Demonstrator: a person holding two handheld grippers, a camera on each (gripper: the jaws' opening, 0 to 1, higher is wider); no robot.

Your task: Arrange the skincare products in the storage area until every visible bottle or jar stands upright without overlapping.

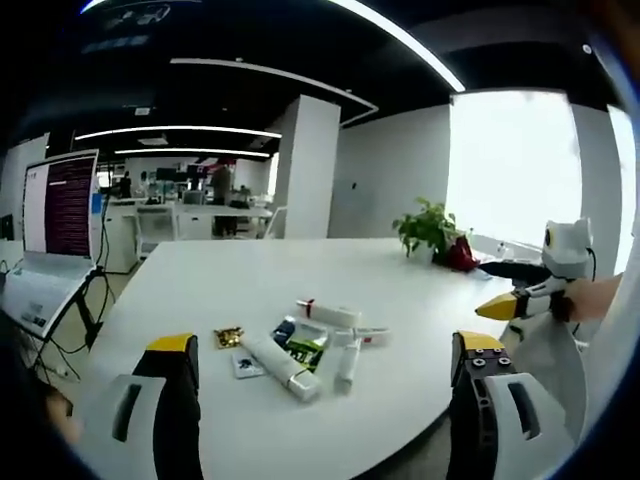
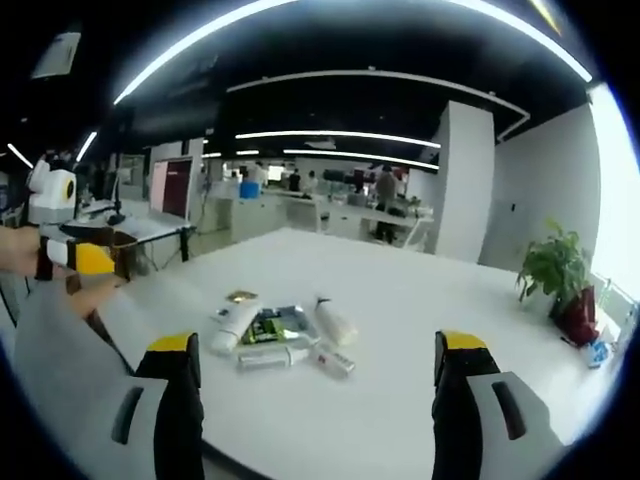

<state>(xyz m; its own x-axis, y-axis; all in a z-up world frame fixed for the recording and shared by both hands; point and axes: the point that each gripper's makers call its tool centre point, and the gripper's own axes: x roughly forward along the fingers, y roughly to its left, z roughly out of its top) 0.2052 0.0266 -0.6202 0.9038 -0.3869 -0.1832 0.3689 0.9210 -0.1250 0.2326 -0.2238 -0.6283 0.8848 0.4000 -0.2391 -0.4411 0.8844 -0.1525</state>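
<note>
While both hand-held grippers, left and right, hover spread and empty, skincare tubes lie heaped mid-surface; a careless grab could roll neighbouring tubes away.

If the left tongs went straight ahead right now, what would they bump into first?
Probably the pile of skincare tubes lying on the white table, likely the long white tube nearest the open left tongs. Depth is hard to judge.

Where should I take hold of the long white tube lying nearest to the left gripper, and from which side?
Probably at mid-body, coming from above. The long white tube lies flat on the white table, diagonal in the left gripper view. Set the fingers across its narrow width; the side toward the green packet looks crowded.
</note>
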